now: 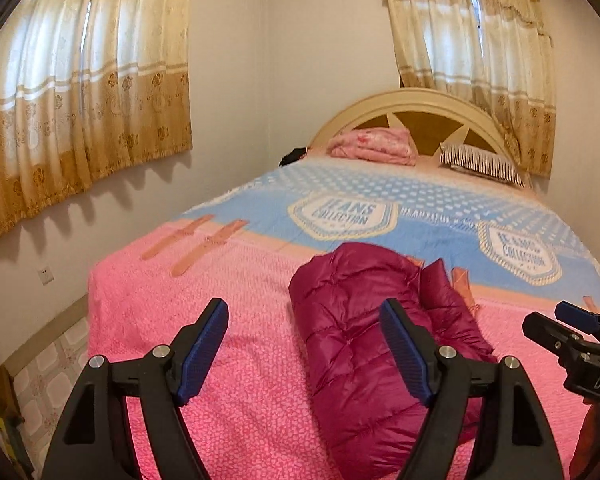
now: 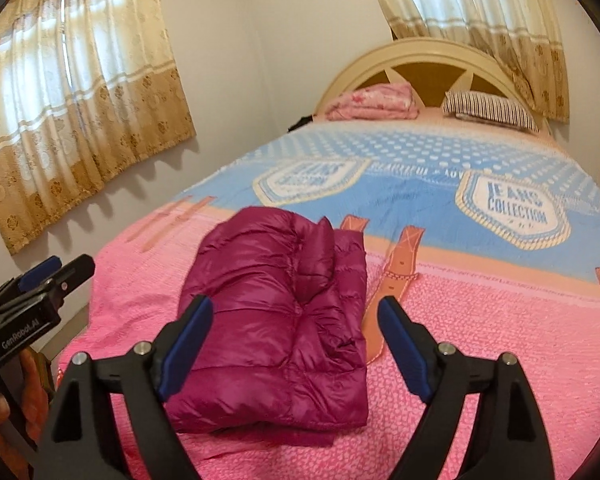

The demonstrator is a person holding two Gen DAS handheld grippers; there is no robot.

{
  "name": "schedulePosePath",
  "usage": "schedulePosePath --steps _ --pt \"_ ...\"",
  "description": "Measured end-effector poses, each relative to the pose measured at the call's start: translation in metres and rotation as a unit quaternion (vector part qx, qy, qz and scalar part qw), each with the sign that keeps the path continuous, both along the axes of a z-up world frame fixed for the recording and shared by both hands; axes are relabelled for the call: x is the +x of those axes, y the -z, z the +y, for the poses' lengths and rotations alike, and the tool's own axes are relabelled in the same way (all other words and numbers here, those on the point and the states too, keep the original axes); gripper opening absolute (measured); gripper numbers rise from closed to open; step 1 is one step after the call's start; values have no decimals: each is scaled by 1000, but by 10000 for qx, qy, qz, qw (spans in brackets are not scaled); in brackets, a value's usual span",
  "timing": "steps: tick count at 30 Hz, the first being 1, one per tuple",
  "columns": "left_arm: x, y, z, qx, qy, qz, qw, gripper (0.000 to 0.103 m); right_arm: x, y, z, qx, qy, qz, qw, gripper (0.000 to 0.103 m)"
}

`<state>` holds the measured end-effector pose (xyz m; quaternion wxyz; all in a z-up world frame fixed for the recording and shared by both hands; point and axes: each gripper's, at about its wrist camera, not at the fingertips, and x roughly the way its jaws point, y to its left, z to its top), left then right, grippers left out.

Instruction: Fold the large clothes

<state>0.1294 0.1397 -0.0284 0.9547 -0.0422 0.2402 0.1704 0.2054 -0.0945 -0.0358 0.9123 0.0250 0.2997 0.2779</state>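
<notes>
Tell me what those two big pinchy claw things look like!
The left gripper and the right gripper match: chunky black plastic arms shaped like big tongs, with silver round bolts at the joints. Each finger ends in a flat blue ridged pad. One body carries white lettering, "GenRobot.AI".

A dark object (image 1: pixel 294 156) beside the headboard (image 1: pixel 412 98) stays indistinct.
</notes>
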Motion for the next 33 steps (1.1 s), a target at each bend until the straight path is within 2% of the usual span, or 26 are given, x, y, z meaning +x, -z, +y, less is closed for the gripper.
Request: schedulePosePath --steps 9,33 --pt "-7 -7 -3 -52 53 -111 9999 79 -15 -18 -5 8 13 -302 9995 90" --pt "-6 -2 -4 -47 60 -74 9999 79 -19 -16 -4 -3 -41 -310 9995 90"
